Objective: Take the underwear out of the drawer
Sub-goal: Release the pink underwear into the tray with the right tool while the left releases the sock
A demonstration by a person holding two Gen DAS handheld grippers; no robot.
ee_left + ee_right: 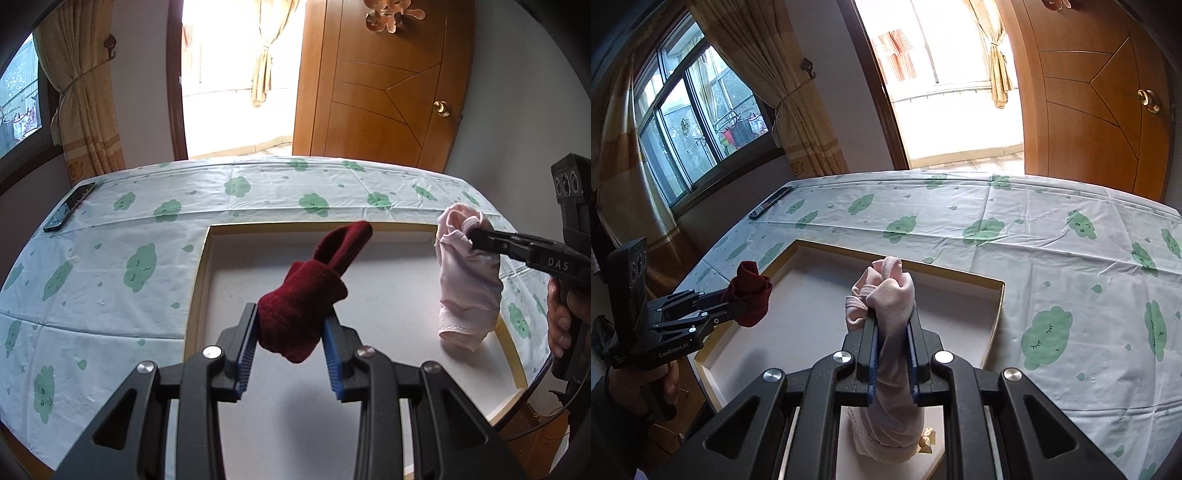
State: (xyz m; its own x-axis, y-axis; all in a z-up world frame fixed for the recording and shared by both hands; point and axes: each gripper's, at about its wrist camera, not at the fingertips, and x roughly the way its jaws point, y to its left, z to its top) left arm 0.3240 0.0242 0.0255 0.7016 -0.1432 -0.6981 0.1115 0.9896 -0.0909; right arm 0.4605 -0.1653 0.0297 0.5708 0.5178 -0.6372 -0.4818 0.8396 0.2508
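Observation:
My left gripper [291,314] is shut on a dark red knitted garment [314,284], which hangs above the open drawer [201,266]. The same red garment [751,299] shows at the left of the right wrist view, clamped in the left gripper [742,306]. My right gripper [892,325] is shut on pale pink underwear [890,295], which bunches above the jaws and drapes below them. In the left wrist view the pink underwear [467,277] dangles over the drawer's right side from the right gripper [476,234]. The drawer's white floor [258,280] is bare where visible.
The drawer [995,314] sits in a table covered with a white cloth printed with green clouds [110,266]. A black phone [68,212] lies at the far left edge. A small yellowish scrap [929,437] lies on the drawer floor. Behind are a wooden door [380,85], curtains and a window.

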